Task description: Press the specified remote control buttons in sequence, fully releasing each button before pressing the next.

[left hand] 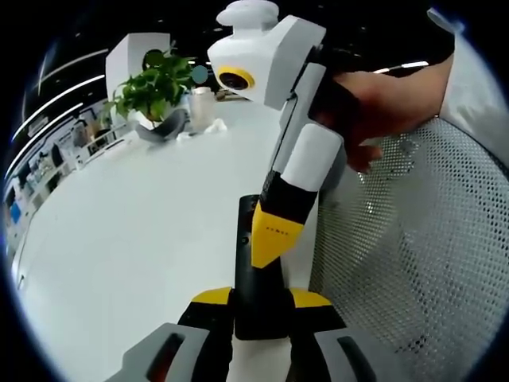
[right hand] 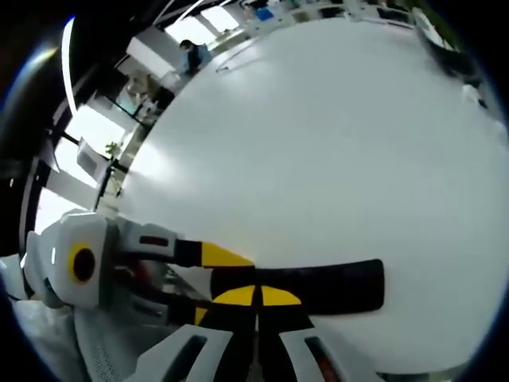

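Note:
A long black remote control (left hand: 256, 306) lies lengthwise on the white table (left hand: 119, 239). My left gripper (left hand: 260, 299) is shut on its near end, one yellow-tipped jaw on each side. My right gripper (left hand: 270, 237), held by a hand (left hand: 374, 103), reaches down from the upper right. Its yellow tip rests on the remote's top face, about halfway along. In the right gripper view the remote (right hand: 334, 286) runs left to right. My right gripper (right hand: 257, 296) is shut, its tips together against the remote. The left gripper (right hand: 213, 285) clamps the remote's left end.
A potted green plant (left hand: 155, 87) in a grey pot stands at the far end of the table, with white crumpled paper (left hand: 208, 126) beside it. A white mesh chair back (left hand: 413, 263) is close on the right. The white tabletop (right hand: 318, 143) stretches wide beyond the remote.

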